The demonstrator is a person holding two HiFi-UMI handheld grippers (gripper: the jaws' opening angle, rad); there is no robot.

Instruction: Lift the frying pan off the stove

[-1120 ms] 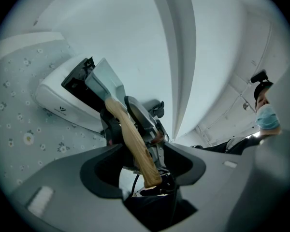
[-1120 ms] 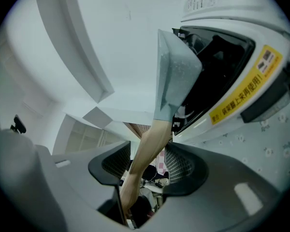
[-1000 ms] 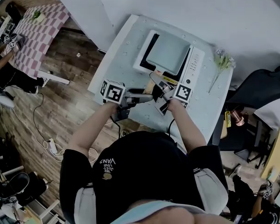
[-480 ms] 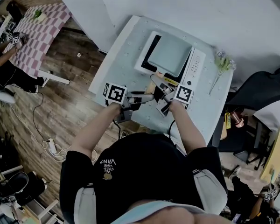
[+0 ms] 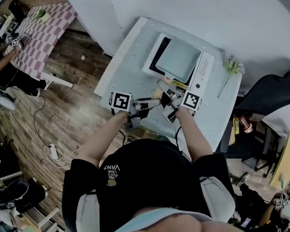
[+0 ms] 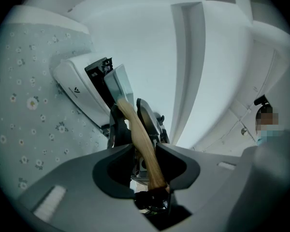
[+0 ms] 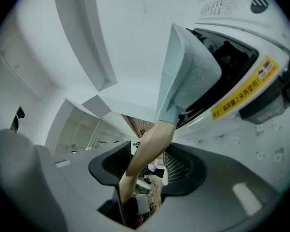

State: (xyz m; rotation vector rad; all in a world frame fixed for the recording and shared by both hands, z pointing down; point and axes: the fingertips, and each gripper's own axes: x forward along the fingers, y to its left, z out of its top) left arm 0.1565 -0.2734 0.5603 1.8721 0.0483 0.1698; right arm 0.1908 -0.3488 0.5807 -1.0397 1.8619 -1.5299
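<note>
Head view: square pale frying pan (image 5: pixel 178 61) sits flat on the white stove (image 5: pixel 203 74), which stands on the flower-print surface (image 5: pixel 130 66), so the lift itself is not done yet. Its wooden handle (image 5: pixel 157 93) sticks out toward the person, and both tools are already on it, so the reach looks finished. Left gripper (image 5: pixel 152 102) comes in from the side; in the left gripper view the handle runs straight up between its fingers, which are closing on it, with a thin gap on one side, so not a firm pinch yet by the look of it. Right gripper (image 5: pixel 167 93) meets the handle nearer the pan. In the right gripper view the handle lies against one finger, with daylight between it and the other: fingers apart, around the wood but not clamped. I'd put the stage as grasp under way. What's left is finishing the squeeze on the handle, probably with both tools, then raising the pan clear of the black cooktop. No tilt or gap under the pan is visible from above.
</note>
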